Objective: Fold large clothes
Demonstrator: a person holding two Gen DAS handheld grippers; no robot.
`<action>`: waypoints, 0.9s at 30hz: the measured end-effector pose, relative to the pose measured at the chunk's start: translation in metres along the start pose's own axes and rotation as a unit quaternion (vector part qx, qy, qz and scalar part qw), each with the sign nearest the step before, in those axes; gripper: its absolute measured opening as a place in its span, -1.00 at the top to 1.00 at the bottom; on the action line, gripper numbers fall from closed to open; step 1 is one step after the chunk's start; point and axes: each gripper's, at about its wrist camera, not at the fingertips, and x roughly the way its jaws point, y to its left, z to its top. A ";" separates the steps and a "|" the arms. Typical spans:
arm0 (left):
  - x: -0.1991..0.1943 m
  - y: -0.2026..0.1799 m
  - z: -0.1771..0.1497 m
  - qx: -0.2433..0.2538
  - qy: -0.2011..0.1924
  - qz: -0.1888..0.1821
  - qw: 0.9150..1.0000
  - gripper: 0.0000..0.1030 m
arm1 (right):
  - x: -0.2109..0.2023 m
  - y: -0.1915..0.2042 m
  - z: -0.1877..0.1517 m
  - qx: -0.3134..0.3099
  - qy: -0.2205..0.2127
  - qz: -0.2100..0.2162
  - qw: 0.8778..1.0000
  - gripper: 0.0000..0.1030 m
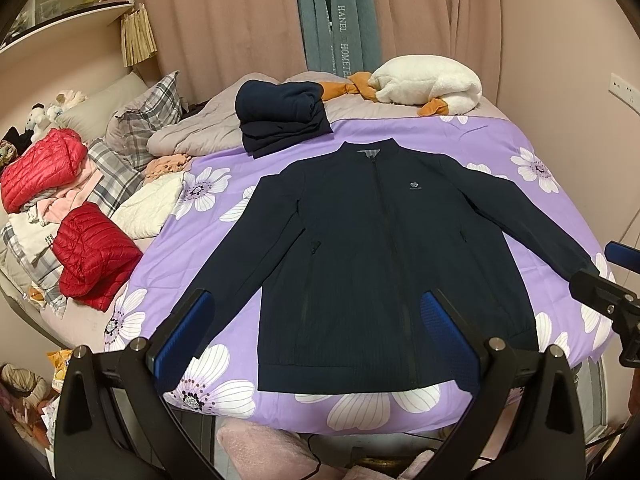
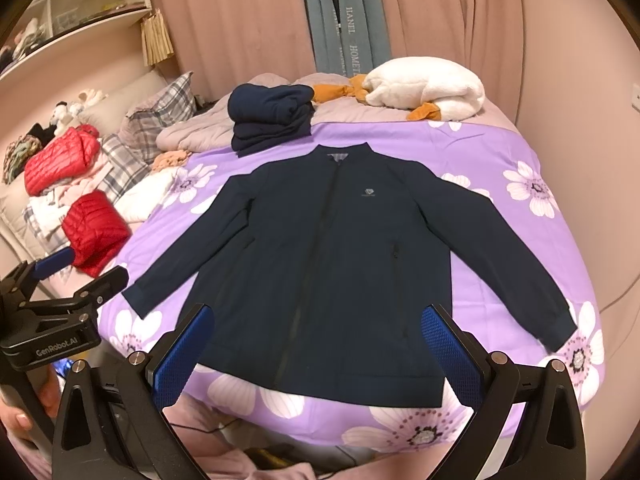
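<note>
Dark navy zip-front jacket with a small grey chest logo (image 1: 376, 248) laid flat, front up, on the purple bedcover printed with white flowers (image 1: 224, 204); collar toward the far side, hem at the near edge, both sleeves spread outward and down. Presumably spread this way so that sleeves and side panels could be turned inward cleanly. No fold yet made in it.

Left gripper (image 1: 320, 340) held above the near hem, blue-padded jaws set wide, nothing between them. Right gripper (image 2: 320, 352) likewise poised over the hem, jaws wide and empty. Each seen also at the edge of the other's view, well clear of the cloth. Judged a ready stance before the first grasp, probably at a cuff or a hem corner.

Stack of folded dark navy garments (image 1: 280, 118) placed just beyond the collar, likely the pile of finished pieces. White plush goose toy with orange feet (image 1: 428, 82) lying at the far edge. Two red quilted down jackets (image 1: 96, 260) heaped with other clothing at the left, apparently awaiting folding.
</note>
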 end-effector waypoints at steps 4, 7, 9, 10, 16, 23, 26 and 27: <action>0.000 -0.001 -0.001 0.000 -0.001 0.000 1.000 -1.00 | 0.000 0.001 -0.001 0.001 0.000 0.000 1.000 -0.99; 0.000 -0.001 -0.001 0.001 0.000 0.000 1.000 -1.00 | 0.000 0.000 0.000 0.000 0.000 0.000 1.000 -0.99; 0.001 -0.002 -0.001 0.001 0.000 0.001 1.000 -1.00 | 0.000 0.001 0.000 0.001 0.000 -0.001 1.000 -0.99; 0.001 -0.001 -0.001 0.001 -0.001 0.002 1.000 -1.00 | 0.000 0.001 0.000 0.001 0.000 0.000 1.000 -0.99; 0.001 -0.002 0.000 0.000 0.000 0.001 1.000 -1.00 | 0.000 0.000 0.001 -0.001 0.000 0.001 1.000 -0.99; 0.001 -0.001 -0.001 0.002 0.000 0.001 1.000 -1.00 | 0.001 0.001 0.000 -0.001 0.000 0.001 1.000 -0.99; 0.001 -0.002 -0.001 0.001 0.000 0.001 1.000 -1.00 | 0.001 0.000 0.000 -0.001 0.000 0.001 1.000 -0.99; 0.002 -0.002 -0.001 0.001 0.000 0.001 1.000 -1.00 | 0.001 0.000 0.000 -0.001 0.000 0.002 1.000 -0.99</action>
